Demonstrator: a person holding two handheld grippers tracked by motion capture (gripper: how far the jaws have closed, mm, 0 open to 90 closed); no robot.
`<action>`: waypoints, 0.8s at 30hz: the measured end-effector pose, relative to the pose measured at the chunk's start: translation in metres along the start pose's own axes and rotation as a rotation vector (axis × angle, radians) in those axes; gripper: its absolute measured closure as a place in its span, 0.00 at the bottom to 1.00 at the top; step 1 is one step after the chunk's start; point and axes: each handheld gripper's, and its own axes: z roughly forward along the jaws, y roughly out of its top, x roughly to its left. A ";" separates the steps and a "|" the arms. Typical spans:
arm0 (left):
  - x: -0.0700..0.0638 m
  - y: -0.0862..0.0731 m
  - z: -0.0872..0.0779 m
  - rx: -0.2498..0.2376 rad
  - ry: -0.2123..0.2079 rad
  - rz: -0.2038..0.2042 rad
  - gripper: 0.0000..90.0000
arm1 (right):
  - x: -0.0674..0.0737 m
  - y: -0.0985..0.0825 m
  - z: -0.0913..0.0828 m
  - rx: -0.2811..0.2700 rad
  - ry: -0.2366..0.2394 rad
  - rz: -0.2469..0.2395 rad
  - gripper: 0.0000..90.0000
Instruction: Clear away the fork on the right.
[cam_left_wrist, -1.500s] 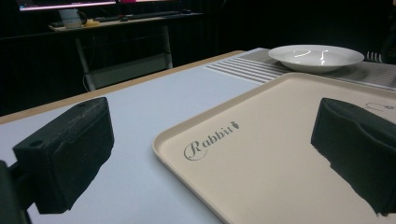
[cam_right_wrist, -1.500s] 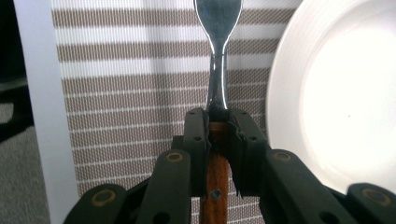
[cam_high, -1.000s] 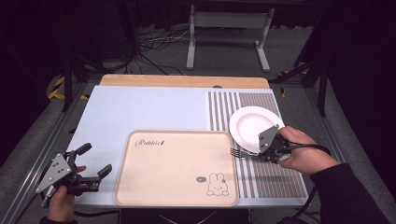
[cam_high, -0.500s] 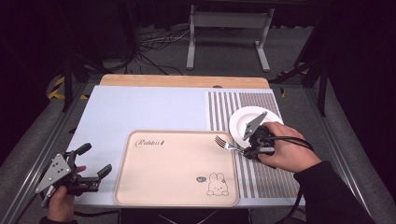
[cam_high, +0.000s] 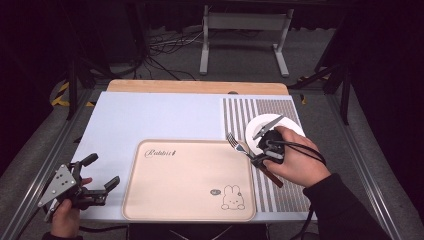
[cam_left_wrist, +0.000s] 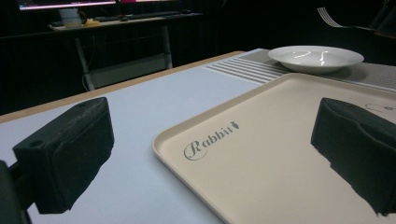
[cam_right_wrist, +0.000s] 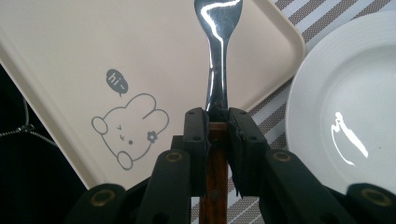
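Dark floor and cables lie beyond a pale blue desk with a striped mat along its right side and a beige tray at the near edge. What the coming move turns on is how the fork stands to that tray: the right gripper is clamped on it where the steel neck meets the wooden handle, jaws tight on both sides in the right gripper view, and the fork's long axis runs out ahead of the jaws with the tines leading — over the tray's far right corner, clear of the surface as far as I can judge. The handle trails back under the right hand over the mat. A white plate sits on the mat just beyond that hand, apart from the tray's right rim, and it is empty; nothing lies in the tray either, only its rabbit print near the near right corner. The left gripper hangs at the desk's near left corner, well apart from the fork, jaws spread wide with nothing between them — the right hand is plainly the one placed to set the fork down, probably lengthwise inside the tray.
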 end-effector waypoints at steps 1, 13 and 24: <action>0.000 0.000 0.000 0.002 -0.001 0.001 0.00 | 0.001 0.001 0.000 -0.002 -0.004 0.010 0.87; 0.000 0.000 0.000 0.002 -0.001 0.004 0.00 | 0.010 0.008 0.007 -0.024 -0.014 0.131 0.87; 0.000 0.000 0.000 0.002 -0.002 0.005 0.00 | 0.015 0.014 0.019 -0.030 -0.016 0.214 0.87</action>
